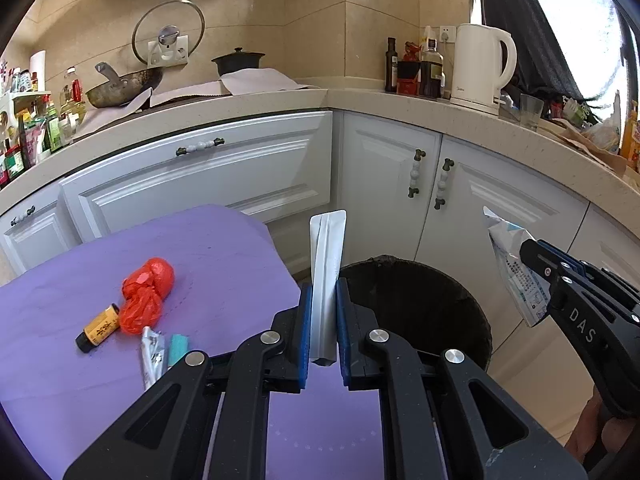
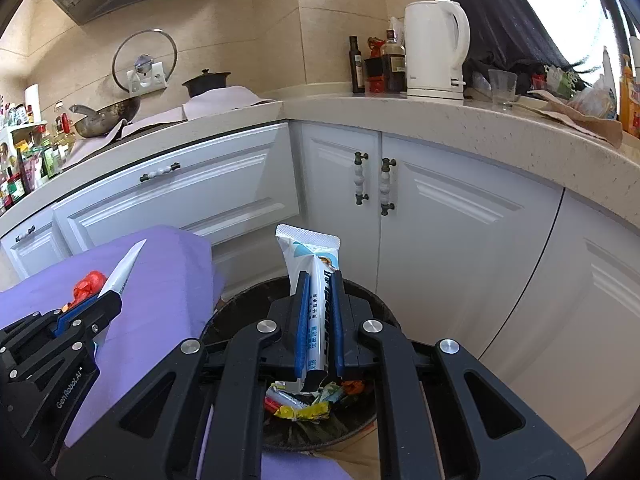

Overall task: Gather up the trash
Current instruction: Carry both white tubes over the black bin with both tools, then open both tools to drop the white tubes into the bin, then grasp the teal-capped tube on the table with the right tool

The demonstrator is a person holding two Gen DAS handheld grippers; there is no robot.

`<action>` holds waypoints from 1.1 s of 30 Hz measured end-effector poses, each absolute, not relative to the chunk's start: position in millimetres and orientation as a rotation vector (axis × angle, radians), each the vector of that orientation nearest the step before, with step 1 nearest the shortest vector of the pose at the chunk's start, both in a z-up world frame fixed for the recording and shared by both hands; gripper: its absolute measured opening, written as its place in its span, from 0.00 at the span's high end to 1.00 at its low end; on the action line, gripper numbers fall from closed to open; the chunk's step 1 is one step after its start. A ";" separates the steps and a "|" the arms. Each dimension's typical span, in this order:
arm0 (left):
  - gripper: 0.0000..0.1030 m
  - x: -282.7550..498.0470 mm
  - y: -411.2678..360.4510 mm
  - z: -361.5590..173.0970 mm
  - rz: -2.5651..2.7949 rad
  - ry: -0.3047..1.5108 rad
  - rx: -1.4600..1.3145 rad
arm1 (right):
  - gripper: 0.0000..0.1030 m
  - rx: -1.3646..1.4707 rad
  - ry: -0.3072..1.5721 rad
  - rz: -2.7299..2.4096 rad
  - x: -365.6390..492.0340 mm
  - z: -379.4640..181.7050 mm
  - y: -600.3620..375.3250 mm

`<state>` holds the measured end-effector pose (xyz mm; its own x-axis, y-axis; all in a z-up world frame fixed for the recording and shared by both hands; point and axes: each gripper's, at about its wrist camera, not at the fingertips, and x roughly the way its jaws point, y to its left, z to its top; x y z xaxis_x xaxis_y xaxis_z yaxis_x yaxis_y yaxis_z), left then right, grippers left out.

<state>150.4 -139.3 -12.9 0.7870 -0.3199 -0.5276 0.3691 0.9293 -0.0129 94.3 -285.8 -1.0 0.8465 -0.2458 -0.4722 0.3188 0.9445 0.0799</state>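
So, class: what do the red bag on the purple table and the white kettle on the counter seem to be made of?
Red bag: thin plastic film, probably; it is glossy, translucent and crumpled into tight wrinkles.
White kettle: likely hard moulded plastic, smooth with a soft sheen; enamelled metal cannot be ruled out.

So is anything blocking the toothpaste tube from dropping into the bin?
Nothing visible. The right gripper holds the toothpaste tube above the open trash bin, which has only wrappers at the bottom.
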 end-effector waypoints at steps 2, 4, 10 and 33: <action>0.88 153.5 -143.9 -14.6 -0.371 0.553 0.099 | 0.90 0.162 0.476 -0.304 96.9 -3.1 -290.6; 0.88 156.7 -148.3 -16.6 -0.372 0.558 0.100 | 0.90 0.167 0.480 -0.307 99.5 -5.6 -295.0; 0.88 166.5 -159.6 -22.1 -0.377 0.570 0.106 | 0.90 0.176 0.501 -0.315 109.9 -17.4 -305.3; 0.63 180.5 -169.5 -37.0 -0.363 0.623 0.111 | 0.72 0.229 0.569 -0.337 128.3 -45.4 -316.3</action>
